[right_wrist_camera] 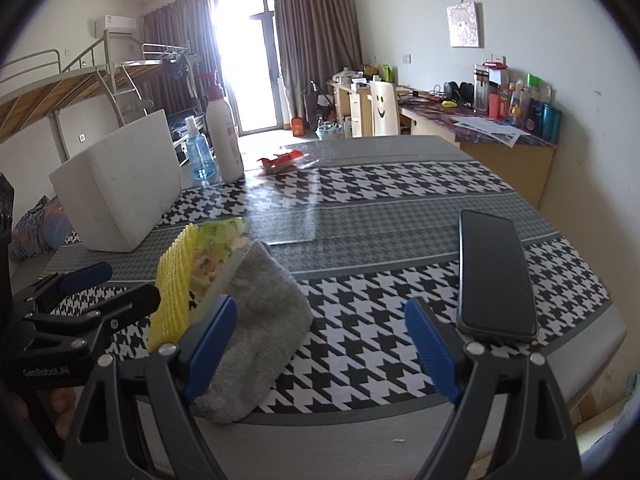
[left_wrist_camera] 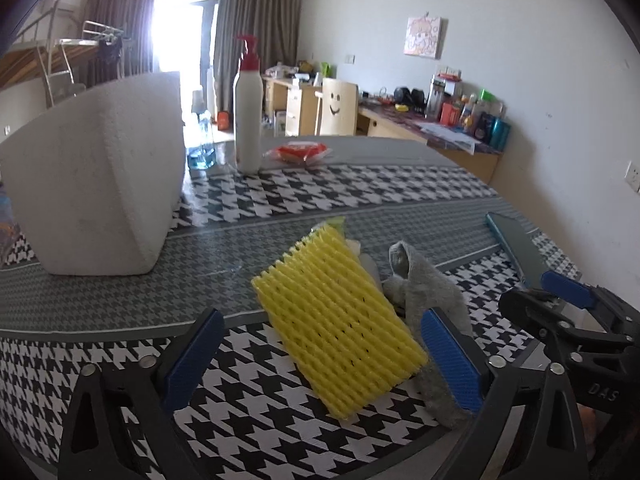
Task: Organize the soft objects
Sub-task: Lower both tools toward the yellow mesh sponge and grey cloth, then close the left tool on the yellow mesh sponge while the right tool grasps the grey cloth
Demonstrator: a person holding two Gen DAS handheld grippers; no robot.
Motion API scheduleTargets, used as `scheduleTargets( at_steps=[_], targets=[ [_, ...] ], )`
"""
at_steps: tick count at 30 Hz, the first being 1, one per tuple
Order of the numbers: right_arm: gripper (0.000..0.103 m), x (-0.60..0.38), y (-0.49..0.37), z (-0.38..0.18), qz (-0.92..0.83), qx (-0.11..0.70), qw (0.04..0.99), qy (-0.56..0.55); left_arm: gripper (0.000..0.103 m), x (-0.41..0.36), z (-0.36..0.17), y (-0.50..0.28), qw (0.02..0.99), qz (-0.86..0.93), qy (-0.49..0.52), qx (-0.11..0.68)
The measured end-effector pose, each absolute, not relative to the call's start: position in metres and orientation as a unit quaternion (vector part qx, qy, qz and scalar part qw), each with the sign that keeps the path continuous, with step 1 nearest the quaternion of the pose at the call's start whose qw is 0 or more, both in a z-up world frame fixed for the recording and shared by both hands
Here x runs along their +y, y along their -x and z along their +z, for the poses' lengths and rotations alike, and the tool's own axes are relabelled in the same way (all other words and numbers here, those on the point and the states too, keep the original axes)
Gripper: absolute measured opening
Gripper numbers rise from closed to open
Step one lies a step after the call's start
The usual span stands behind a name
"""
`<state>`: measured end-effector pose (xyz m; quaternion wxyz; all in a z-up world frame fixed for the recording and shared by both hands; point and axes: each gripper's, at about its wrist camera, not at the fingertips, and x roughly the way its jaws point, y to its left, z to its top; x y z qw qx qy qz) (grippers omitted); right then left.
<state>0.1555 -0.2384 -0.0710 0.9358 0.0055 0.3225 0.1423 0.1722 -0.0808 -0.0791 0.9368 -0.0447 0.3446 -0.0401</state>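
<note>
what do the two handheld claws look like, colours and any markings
Both the left claw and the right claw have black angular plastic frames with triangular cut-outs, silver screws at the joints, and ribbed blue pads on the fingers. White lettering is printed on each black body.

Left gripper [left_wrist_camera: 320, 356] jaws are spread wide with the yellow foam net [left_wrist_camera: 338, 328] lying right between them, grey cloth [left_wrist_camera: 434, 292] bunched against the right pad. Beyond the left jaw it's open tablecloth until the white foam box [left_wrist_camera: 96, 184]. Right gripper [right_wrist_camera: 320, 344] has bare tabletop between its jaws; phone [right_wrist_camera: 496, 276] just past the right one.
</note>
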Motion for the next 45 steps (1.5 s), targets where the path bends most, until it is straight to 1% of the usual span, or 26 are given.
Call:
scheduleTargets(
  at_steps=[5, 12, 13, 14, 17, 19, 24, 27, 28, 32, 38, 45],
  targets=[
    [0.089, -0.240, -0.160, -0.078, 0.145, 0.330, 0.932, -0.013, 0.095, -0.087, -0.085, -0.178, 0.932, -0.039, 0.039, 0.359],
    [0.089, -0.241, -0.165, -0.085, 0.145, 0.342, 0.928, -0.014, 0.094, -0.091, -0.089, -0.183, 0.930, -0.038, 0.043, 0.364],
    [0.089, -0.242, -0.166, -0.086, 0.146, 0.342, 0.928, -0.016, 0.092, -0.091, -0.091, -0.184, 0.929, -0.036, 0.043, 0.367],
    [0.089, -0.242, -0.167, -0.086, 0.146, 0.342, 0.928, -0.017, 0.087, -0.092, -0.092, -0.186, 0.927, -0.034, 0.043, 0.370],
    [0.089, -0.242, -0.168, -0.089, 0.146, 0.344, 0.928, -0.014, 0.076, -0.092, -0.097, -0.189, 0.922, -0.034, 0.040, 0.385],
    [0.089, -0.243, -0.169, -0.090, 0.148, 0.346, 0.927, -0.014, 0.072, -0.092, -0.099, -0.189, 0.921, -0.033, 0.038, 0.387],
    [0.089, -0.242, -0.171, -0.092, 0.148, 0.350, 0.925, -0.017, 0.057, -0.087, -0.104, -0.184, 0.918, -0.037, 0.038, 0.392],
    [0.089, -0.240, -0.172, -0.094, 0.152, 0.354, 0.923, -0.017, 0.042, -0.082, -0.104, -0.180, 0.918, -0.039, 0.041, 0.393],
    [0.089, -0.239, -0.172, -0.094, 0.154, 0.354, 0.922, -0.016, 0.035, -0.080, -0.104, -0.180, 0.917, -0.037, 0.044, 0.394],
    [0.089, -0.235, -0.172, -0.094, 0.158, 0.356, 0.921, -0.012, 0.025, -0.074, -0.102, -0.174, 0.917, -0.043, 0.051, 0.394],
    [0.089, -0.230, -0.170, -0.095, 0.159, 0.364, 0.918, -0.009, 0.022, -0.068, -0.098, -0.166, 0.920, -0.050, 0.052, 0.385],
    [0.089, -0.220, -0.169, -0.098, 0.158, 0.372, 0.915, 0.005, 0.022, -0.061, -0.093, -0.155, 0.925, -0.053, 0.047, 0.372]
  ],
)
